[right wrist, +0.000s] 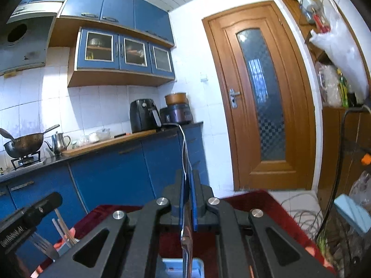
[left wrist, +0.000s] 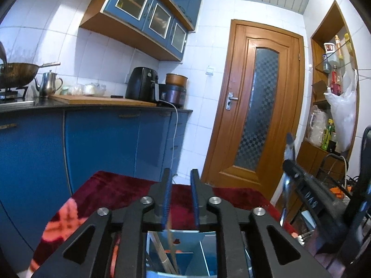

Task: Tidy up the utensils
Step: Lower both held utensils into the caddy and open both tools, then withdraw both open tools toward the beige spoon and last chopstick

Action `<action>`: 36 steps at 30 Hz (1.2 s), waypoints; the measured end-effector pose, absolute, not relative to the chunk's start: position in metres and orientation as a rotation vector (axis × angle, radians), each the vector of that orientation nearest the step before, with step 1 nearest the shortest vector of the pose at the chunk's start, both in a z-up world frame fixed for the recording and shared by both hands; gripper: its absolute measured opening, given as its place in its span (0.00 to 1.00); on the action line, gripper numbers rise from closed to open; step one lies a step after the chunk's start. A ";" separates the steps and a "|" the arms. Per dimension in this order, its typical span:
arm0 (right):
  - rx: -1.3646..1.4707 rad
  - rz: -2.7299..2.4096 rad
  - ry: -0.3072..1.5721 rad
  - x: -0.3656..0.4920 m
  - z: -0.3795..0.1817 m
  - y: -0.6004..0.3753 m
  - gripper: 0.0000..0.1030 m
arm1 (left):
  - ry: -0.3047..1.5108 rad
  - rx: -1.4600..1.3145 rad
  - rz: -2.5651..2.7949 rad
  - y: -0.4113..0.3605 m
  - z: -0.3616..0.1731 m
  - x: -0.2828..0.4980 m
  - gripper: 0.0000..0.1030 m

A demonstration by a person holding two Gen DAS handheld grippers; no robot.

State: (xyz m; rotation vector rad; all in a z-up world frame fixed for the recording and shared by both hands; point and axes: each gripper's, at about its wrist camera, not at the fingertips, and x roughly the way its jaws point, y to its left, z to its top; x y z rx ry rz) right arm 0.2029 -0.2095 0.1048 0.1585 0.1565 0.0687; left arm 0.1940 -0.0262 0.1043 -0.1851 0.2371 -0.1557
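The blue holder [left wrist: 185, 252] is mostly hidden behind the left gripper [left wrist: 180, 199], and the picture's lower edge cuts it. A thin brown stick [left wrist: 171, 238] there is blurred. The metal utensil [right wrist: 186, 243] between the right gripper's [right wrist: 188, 199] fingers runs off the bottom edge, its end unseen.

From my seat at the controls there is hardly anything I can read. In the right wrist view the left gripper [right wrist: 55, 201] carries white lettering along its black body, but it is too blurred and bent for me to spell out; in the left wrist view the right gripper [left wrist: 288, 164] bears similar pale letters, upside down and unreadable. The jar and bottle labels on the wall shelf [left wrist: 334, 53] are too small to make out.
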 end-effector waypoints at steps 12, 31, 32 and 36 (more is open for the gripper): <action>0.170 0.180 0.231 0.175 0.107 -0.209 0.27 | 0.262 -0.190 -0.188 -0.026 0.117 0.166 0.30; 0.231 0.217 0.326 0.101 0.124 -0.224 0.33 | 0.366 -0.227 -0.202 -0.009 0.123 0.109 0.32; 0.229 0.217 0.338 0.097 0.123 -0.224 0.33 | 0.374 -0.224 -0.199 -0.009 0.121 0.106 0.32; 0.213 0.212 0.376 0.083 0.119 -0.224 0.33 | 0.417 -0.216 -0.198 -0.010 0.113 0.098 0.32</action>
